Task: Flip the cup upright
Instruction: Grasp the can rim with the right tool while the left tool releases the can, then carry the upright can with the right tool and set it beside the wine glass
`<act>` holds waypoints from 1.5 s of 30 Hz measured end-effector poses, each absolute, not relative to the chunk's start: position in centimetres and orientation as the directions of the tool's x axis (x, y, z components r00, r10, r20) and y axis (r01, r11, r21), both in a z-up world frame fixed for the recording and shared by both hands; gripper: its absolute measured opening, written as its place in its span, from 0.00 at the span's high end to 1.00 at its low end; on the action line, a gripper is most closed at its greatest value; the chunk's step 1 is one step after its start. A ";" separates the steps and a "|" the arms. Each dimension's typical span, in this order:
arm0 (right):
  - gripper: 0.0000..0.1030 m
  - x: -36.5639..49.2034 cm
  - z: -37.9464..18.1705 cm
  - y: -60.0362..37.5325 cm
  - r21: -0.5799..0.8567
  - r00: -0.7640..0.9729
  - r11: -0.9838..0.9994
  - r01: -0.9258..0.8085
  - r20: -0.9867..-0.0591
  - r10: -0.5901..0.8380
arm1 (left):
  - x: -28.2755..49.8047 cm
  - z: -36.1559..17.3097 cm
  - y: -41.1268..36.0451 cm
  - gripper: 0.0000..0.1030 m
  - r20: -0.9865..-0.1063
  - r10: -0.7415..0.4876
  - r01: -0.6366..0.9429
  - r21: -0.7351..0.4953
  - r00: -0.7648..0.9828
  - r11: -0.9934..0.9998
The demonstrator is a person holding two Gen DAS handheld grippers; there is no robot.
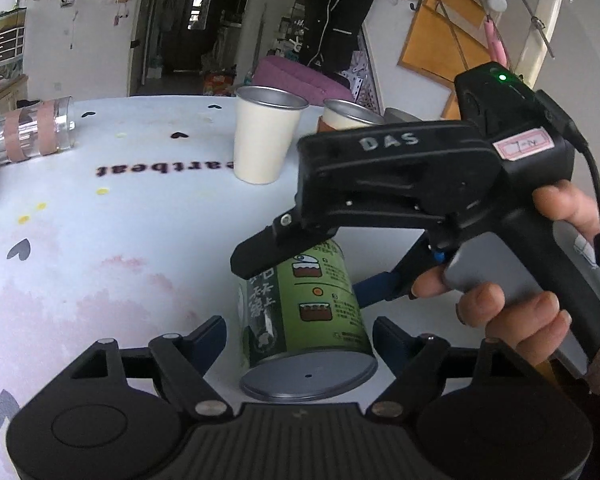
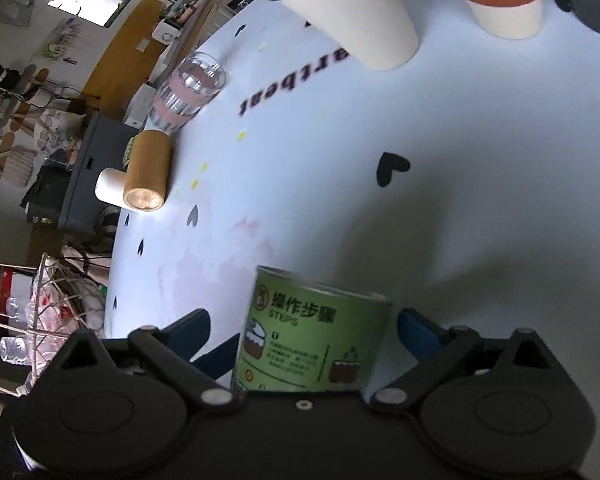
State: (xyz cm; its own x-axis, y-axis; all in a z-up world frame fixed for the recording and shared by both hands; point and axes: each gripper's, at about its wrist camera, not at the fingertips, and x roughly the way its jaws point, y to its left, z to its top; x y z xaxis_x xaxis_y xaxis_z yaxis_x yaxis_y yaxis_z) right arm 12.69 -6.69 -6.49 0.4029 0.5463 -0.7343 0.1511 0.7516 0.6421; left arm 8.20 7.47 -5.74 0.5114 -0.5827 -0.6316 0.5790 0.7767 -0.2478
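while the green cup [image 1: 308, 320] lies tilted on the white table [image 1: 120, 240], its flat grey base faces the left wrist camera and its far end sits under the right gripper [image 1: 296, 264]. left gripper [image 1: 300, 344] is wide open: the blue pads [image 1: 208, 344] sit either side of the cup's base with clear gaps, nothing held. in the right wrist view the right gripper [image 2: 304, 340] also straddles the cup [image 2: 312, 340], jaws spread; one blue pad [image 2: 416, 336] stands off the cup's wall on one side, the other looks near the opposite side, contact there cannot be told. the left view shows one black finger [image 1: 260, 256] of the right gripper lying over the cup's upper end, with the person's right hand [image 1: 512, 308] on the handle.

a white paper cup [image 1: 264, 136] stands upright further back, an orange-banded cup [image 1: 348, 118] just behind it. a clear glass with pink bands [image 1: 32, 130] is near the table's far left edge. a wooden cylinder [image 2: 146, 172] lies beside the glass [image 2: 188, 88] in the right view.
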 end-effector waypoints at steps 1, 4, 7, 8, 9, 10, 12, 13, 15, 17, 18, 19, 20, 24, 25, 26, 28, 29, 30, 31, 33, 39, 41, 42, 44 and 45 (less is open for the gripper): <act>0.08 12.7 -6.4 -6.7 0.637 0.405 0.754 0.157 -0.738 0.539 | 8.1 -5.7 7.4 0.21 -0.630 -0.585 0.581 -0.249 0.510 0.775; 0.15 13.1 -6.7 -7.1 0.636 0.396 0.752 0.173 -0.744 0.538 | 8.0 -5.6 7.3 0.21 -0.628 -0.592 0.589 -0.250 0.505 0.769; 0.19 13.4 -6.8 -7.2 0.631 0.378 0.758 0.167 -0.751 0.542 | 8.1 -5.7 7.0 0.21 -0.629 -0.591 0.592 -0.246 0.505 0.767; 0.21 13.4 -6.7 -7.2 0.631 0.374 0.759 0.160 -0.751 0.545 | 8.1 -5.7 7.0 0.21 -0.629 -0.591 0.593 -0.245 0.505 0.767; 0.21 13.4 -6.5 -7.2 0.631 0.374 0.761 0.152 -0.749 0.546 | 8.0 -5.6 7.0 0.21 -0.628 -0.594 0.594 -0.247 0.503 0.765; 0.22 13.5 -6.3 -7.1 0.624 0.372 0.768 0.142 -0.753 0.543 | 8.1 -5.6 7.0 0.21 -0.628 -0.596 0.596 -0.250 0.501 0.764; 0.23 13.2 -5.9 -7.1 0.615 0.381 0.780 0.115 -0.753 0.537 | 8.2 -5.7 7.1 0.21 -0.628 -0.594 0.595 -0.247 0.503 0.765; 0.23 12.9 -5.5 -7.1 0.609 0.389 0.787 0.098 -0.752 0.533 | 8.3 -5.7 7.2 0.21 -0.628 -0.594 0.594 -0.248 0.503 0.765; 0.24 12.3 -4.8 -7.1 0.596 0.408 0.800 0.066 -0.748 0.524 | 8.5 -5.8 7.2 0.21 -0.631 -0.599 0.594 -0.259 0.493 0.762; 0.24 11.6 -3.9 -7.1 0.575 0.433 0.818 0.030 -0.745 0.508 | 8.6 -5.9 7.0 0.21 -0.633 -0.601 0.596 -0.261 0.487 0.759; 0.25 11.2 -3.4 -7.0 0.563 0.443 0.826 0.012 -0.744 0.501 | 8.7 -6.0 6.9 0.21 -0.635 -0.602 0.599 -0.261 0.484 0.757; 0.25 10.8 -3.0 -7.0 0.547 0.453 0.837 -0.008 -0.744 0.491 | 8.6 -6.1 6.8 0.21 -0.638 -0.602 0.601 -0.260 0.481 0.756; 0.26 10.4 -2.6 -7.0 0.532 0.461 0.846 -0.023 -0.745 0.482 | 8.7 -6.2 6.7 0.22 -0.640 -0.603 0.602 -0.262 0.477 0.754; 0.26 9.3 -1.5 -6.6 0.460 0.482 0.885 -0.074 -0.760 0.436 | 8.6 -6.5 6.2 0.22 -0.635 -0.621 0.622 -0.269 0.459 0.735; 0.26 9.1 -1.3 -6.4 0.439 0.489 0.894 -0.086 -0.764 0.422 | 8.6 -6.5 6.1 0.22 -0.634 -0.624 0.628 -0.267 0.458 0.731; 0.27 8.8 -1.2 -6.2 0.417 0.498 0.904 -0.097 -0.766 0.407 | 8.7 -6.6 6.0 0.22 -0.633 -0.626 0.632 -0.266 0.455 0.728; 0.27 8.2 -0.8 -5.6 0.365 0.520 0.923 -0.125 -0.768 0.374 | 8.8 -6.7 5.8 0.21 -0.633 -0.628 0.632 -0.268 0.453 0.727; 0.27 8.0 -0.7 -5.4 0.342 0.533 0.930 -0.138 -0.766 0.361 | 8.9 -6.8 5.7 0.19 -0.634 -0.628 0.629 -0.273 0.451 0.728; 0.27 7.7 -0.5 -5.3 0.318 0.550 0.936 -0.151 -0.760 0.347 | 9.0 -6.9 5.7 0.16 -0.636 -0.624 0.621 -0.275 0.454 0.734; 0.27 7.4 -0.3 -5.2 0.298 0.566 0.942 -0.156 -0.754 0.333 | 9.0 -6.9 5.8 0.12 -0.637 -0.620 0.616 -0.275 0.459 0.738; 0.27 7.1 0.0 -5.7 0.246 0.606 0.958 -0.146 -0.743 0.284 | 9.1 -6.9 6.1 0.10 -0.633 -0.620 0.611 -0.279 0.462 0.741; 0.27 7.4 0.3 -11.4 0.029 0.723 0.999 0.040 -0.691 -0.009 | 9.2 -7.0 6.9 0.10 -0.620 -0.617 0.575 -0.306 0.484 0.759; 0.27 7.6 0.4 -14.0 0.001 0.733 0.992 0.124 -0.675 -0.091 | 9.2 -7.0 7.2 0.10 -0.612 -0.606 0.552 -0.309 0.508 0.774; 0.27 7.6 0.4 -15.3 -0.011 0.735 0.987 0.161 -0.666 -0.127 | 9.1 -7.0 7.3 0.10 -0.609 -0.596 0.543 -0.301 0.523 0.784; 0.27 7.6 0.2 -17.3 -0.059 0.734 0.976 0.211 -0.649 -0.199 | 9.0 -6.9 7.4 0.10 -0.604 -0.573 0.527 -0.278 0.555 0.803; 0.27 7.6 0.1 -18.1 -0.084 0.731 0.968 0.238 -0.640 -0.236 | 9.0 -6.9 7.3 0.10 -0.603 -0.558 0.519 -0.263 0.570 0.814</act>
State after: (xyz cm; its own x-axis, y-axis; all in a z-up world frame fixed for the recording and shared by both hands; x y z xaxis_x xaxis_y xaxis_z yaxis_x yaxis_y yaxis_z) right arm 7.60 -18.11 0.08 0.7314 -0.2356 -0.6399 0.2384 0.9675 -0.0836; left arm 9.01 7.33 -6.94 0.5702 -0.5583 -0.6026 0.5187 0.8135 -0.2629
